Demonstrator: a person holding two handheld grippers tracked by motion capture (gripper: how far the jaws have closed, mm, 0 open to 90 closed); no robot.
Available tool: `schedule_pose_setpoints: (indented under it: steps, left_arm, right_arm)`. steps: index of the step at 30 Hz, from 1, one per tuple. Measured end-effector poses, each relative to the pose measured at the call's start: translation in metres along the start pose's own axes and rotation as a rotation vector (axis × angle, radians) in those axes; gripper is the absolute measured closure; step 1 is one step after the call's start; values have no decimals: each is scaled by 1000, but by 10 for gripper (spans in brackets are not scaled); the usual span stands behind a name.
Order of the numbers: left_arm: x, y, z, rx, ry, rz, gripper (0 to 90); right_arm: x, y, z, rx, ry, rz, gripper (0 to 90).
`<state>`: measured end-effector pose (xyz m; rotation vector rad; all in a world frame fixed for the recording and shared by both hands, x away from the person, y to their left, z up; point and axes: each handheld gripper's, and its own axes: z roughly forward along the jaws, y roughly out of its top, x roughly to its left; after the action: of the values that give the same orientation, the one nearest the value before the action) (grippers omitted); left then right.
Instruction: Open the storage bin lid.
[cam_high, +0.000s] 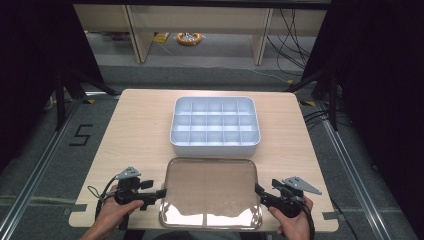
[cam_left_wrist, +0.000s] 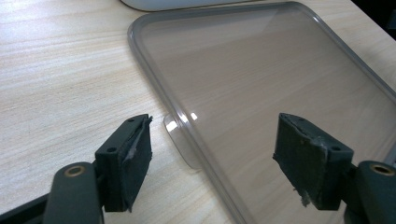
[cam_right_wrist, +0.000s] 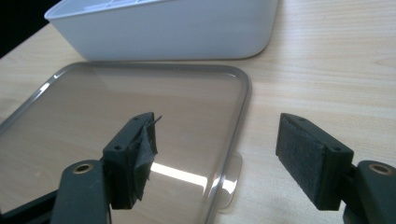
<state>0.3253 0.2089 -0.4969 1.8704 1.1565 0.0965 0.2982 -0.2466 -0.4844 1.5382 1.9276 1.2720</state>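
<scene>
On table: clear lid (cam_high: 210, 192) flat | left tool (cam_high: 161, 193) open | right tool (cam_high: 258, 190) open

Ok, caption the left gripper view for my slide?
Left tool open astride the clear lid's rim and tab.

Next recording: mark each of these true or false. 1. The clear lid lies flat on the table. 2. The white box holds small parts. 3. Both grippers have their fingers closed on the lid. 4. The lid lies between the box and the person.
1. True: the clear lid lies flat on the table.
2. False: the white box has empty compartments.
3. False: the left gripper and right gripper are open, straddling the lid's side tabs.
4. True.
</scene>
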Motion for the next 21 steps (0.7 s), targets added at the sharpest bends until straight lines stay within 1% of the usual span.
schedule_pose_setpoints:
  steps: [1, 2, 3, 4, 5, 6, 7, 8, 9, 10, 11, 12, 13, 14, 15, 16, 17, 18, 19, 20, 21]
  left_arm:
    - [0, 0, -1, 4, -5, 12, 258]
    - [0, -1, -1, -4, -6, 12, 255]
    - [0, -1, -1, -2, -6, 18, 248]
    - [2, -1, -4, 31, -11, 53, 246]
    - [0, -1, -4, 15, -15, 42, 243]
    - [0, -2, -4, 10, -16, 34, 239]
    - [-1, -2, -4, 0, -18, 26, 238]
    - [-2, -3, -4, -8, -16, 22, 235]
    - [-2, -3, -4, -10, -22, 19, 233]
    - [-2, -3, -5, -12, -14, 17, 232]
    - [-2, -4, -5, -11, -17, 23, 229]
    - [-2, -4, -6, -5, -20, 30, 226]
    - [-2, -5, -7, -4, -18, 37, 225]
    - [-2, -5, -8, 3, -31, 42, 225]
    - [-3, -6, -9, -4, -30, 40, 223]
    - [-3, -7, -9, -11, -30, 40, 221]
    - [-4, -7, -10, -8, -31, 40, 220]
    - [-4, -7, -10, -5, -32, 43, 219]
    - [-4, -7, -11, -15, -28, 40, 217]
    - [-4, -8, -11, -15, -33, 40, 213]
    - [-4, -8, -12, -10, -33, 47, 211]
  right_arm:
    - [1, 0, -1, 6, -3, -6, 298]
    - [2, 0, -1, 5, -5, -12, 298]
    - [5, -1, -3, 12, -2, 21, 298]
    - [5, -1, -3, 11, -4, 15, 297]
    - [1, -1, -4, 7, -3, -29, 296]
    - [6, -2, -5, 17, -3, 28, 295]
    - [2, -2, -5, 9, -4, -17, 294]
    - [1, -3, -5, 0, 1, -15, 293]
    - [1, -4, -7, 5, 3, -17, 293]
    - [1, -5, -9, 23, -5, -17, 293]
    - [0, -5, -9, 11, 2, -23, 293]
    - [0, -6, -10, 6, 7, -16, 292]
    - [0, -7, -11, 7, -1, -10, 292]
    - [4, -8, -13, 15, -7, 35, 292]
    - [0, -8, -13, 5, -1, -9, 292]
    - [4, -9, -17, 32, -15, 40, 291]
    - [3, -9, -19, 40, -19, 24, 291]
    - [-1, -9, -18, 27, -11, -24, 291]
    - [2, -11, -18, 15, -6, 21, 290]
    - [0, -11, -18, 13, -4, -9, 290]
    - [-2, -12, -18, -2, -2, -22, 290]
